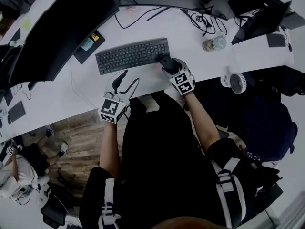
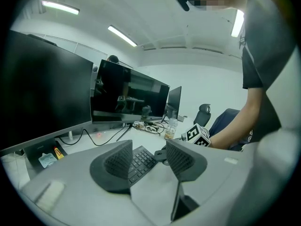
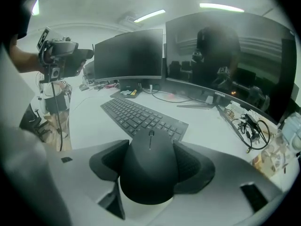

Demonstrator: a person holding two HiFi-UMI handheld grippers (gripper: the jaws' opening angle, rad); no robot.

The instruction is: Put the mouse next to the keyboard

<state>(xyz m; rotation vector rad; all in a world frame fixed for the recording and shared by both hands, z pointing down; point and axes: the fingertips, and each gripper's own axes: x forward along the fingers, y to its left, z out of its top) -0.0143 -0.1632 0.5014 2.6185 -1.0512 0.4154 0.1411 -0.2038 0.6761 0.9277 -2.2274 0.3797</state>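
A black keyboard (image 1: 132, 55) (image 3: 141, 117) lies in the middle of the white desk (image 1: 200, 66). My right gripper (image 1: 167, 65) (image 3: 150, 166) is shut on a black mouse (image 1: 164, 61) (image 3: 149, 171), with a pad pressed on each of its sides. It holds the mouse just off the keyboard's right end, near the desk's front edge. My left gripper (image 1: 127, 80) (image 2: 148, 157) stands open and empty in front of the keyboard's middle. In the left gripper view the keyboard (image 2: 141, 161) shows between its jaws, and the right gripper's marker cube (image 2: 197, 134) lies beyond.
A large monitor (image 1: 57, 27) stands at the back left with a small card holder (image 1: 89, 43) at its foot. Cables (image 1: 205, 20) and a clear bottle (image 1: 214, 43) lie right of the keyboard. A small white fan (image 1: 237, 82) sits at the desk's edge, and a laptop (image 1: 262, 20) stands far right.
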